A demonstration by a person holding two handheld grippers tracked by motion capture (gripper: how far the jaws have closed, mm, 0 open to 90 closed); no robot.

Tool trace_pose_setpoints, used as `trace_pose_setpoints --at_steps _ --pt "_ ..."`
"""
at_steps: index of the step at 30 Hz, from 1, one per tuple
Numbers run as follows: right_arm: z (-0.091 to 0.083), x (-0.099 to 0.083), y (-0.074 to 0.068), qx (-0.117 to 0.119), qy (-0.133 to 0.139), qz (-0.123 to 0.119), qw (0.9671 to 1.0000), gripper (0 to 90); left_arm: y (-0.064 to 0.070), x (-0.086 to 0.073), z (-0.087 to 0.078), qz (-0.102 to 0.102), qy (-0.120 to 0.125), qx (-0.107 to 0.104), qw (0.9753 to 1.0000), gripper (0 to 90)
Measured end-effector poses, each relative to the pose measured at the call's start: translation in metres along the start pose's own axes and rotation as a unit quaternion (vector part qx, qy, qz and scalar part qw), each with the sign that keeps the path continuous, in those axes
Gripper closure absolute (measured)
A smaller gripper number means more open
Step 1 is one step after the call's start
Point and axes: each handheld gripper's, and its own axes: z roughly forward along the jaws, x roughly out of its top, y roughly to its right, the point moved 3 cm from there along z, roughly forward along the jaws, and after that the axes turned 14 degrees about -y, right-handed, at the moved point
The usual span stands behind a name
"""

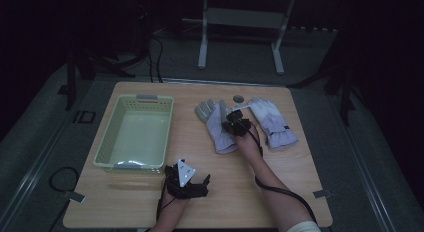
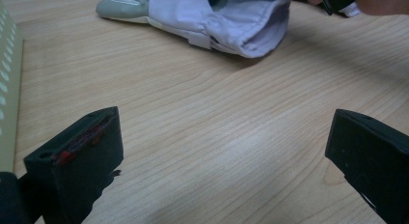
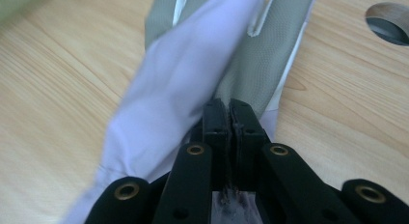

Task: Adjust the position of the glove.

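Two lavender-and-grey work gloves lie on the wooden table [image 1: 280, 192]. My right gripper [image 1: 235, 123] is shut on the left glove [image 1: 216, 123]. In the right gripper view its jaws [image 3: 230, 110] stand pressed together, pinching a raised fold of that glove [image 3: 193, 74]. The other glove [image 1: 274, 123] lies flat just to the right. My left gripper [image 1: 189, 181] stands open near the table's front, below the basket's corner. In the left gripper view its jaws [image 2: 226, 137] are wide apart over bare wood, with the glove's cuff [image 2: 217, 16] farther ahead.
A pale green plastic basket [image 1: 134, 167] stands at the table's left; its wall [image 2: 7, 89] shows at the left of the left gripper view. A round hole [image 1: 238, 98] [image 3: 388, 23] lies in the table behind the gloves. A metal stand [image 1: 240, 22] is beyond the table.
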Motion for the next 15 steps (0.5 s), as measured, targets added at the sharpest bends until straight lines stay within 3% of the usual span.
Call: trace_pose_setpoints --at_steps 5,14,15 --pt "-0.027 -0.004 -0.004 0.018 0.046 0.046 0.9977 86.8 0.0 0.0 0.0 0.002 0.0 0.002 1.0 0.0" --pt "-0.063 -0.023 -0.006 -0.009 0.082 0.082 0.9932 86.7 0.0 0.0 0.0 0.0 -0.001 0.0 1.0 0.0" --pt "-0.065 -0.026 -0.006 -0.003 0.085 0.088 0.9925 86.7 0.0 0.0 0.0 0.0 0.0 0.001 1.0 0.0"
